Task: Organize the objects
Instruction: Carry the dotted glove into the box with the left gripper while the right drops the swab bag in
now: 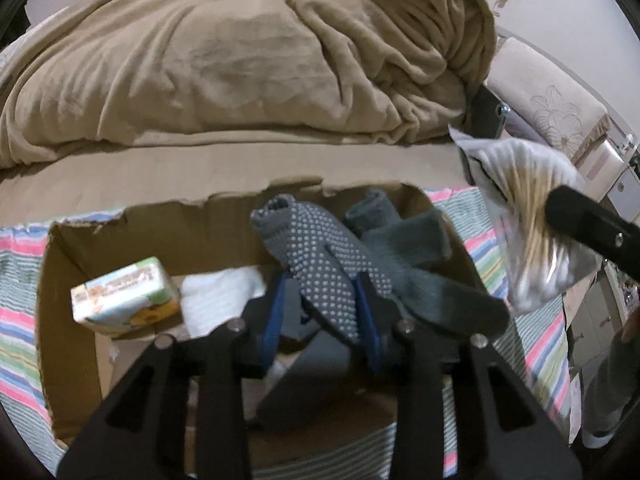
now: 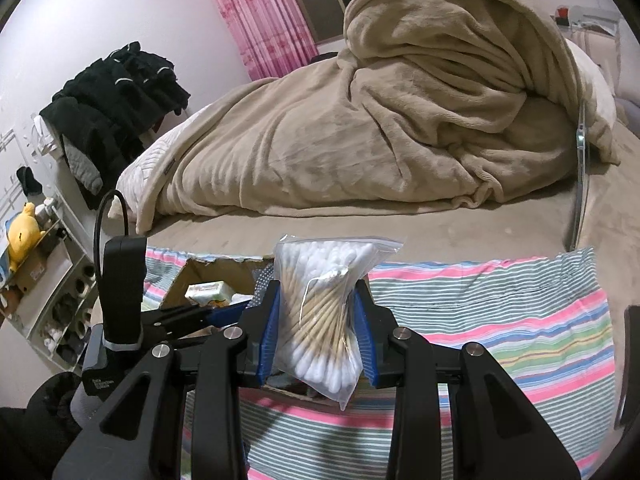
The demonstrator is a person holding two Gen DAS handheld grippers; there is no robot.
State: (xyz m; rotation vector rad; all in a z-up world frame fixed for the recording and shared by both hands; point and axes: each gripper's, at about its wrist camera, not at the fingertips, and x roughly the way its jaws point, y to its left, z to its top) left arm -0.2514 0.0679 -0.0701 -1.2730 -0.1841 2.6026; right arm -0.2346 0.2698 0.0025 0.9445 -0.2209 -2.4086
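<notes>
Currently: grey dotted gloves (image 1: 320, 256) are clamped by left gripper (image 1: 320, 320) over cardboard box (image 1: 60, 320) | cotton-swab bag (image 2: 320, 320) is clamped by right gripper (image 2: 318, 328), just beside box | gloves should be lowered well inside before release is made | striped cloth (image 2: 500, 320) is spread on bed; beige blanket (image 2: 360, 140) is heaped behind.

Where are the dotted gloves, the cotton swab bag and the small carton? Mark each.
dotted gloves (image 1: 332, 256), left wrist view, on the dotted palm.
cotton swab bag (image 2: 320, 312), right wrist view, on the wooden sticks.
small carton (image 1: 124, 296), left wrist view, on its top face.
</notes>
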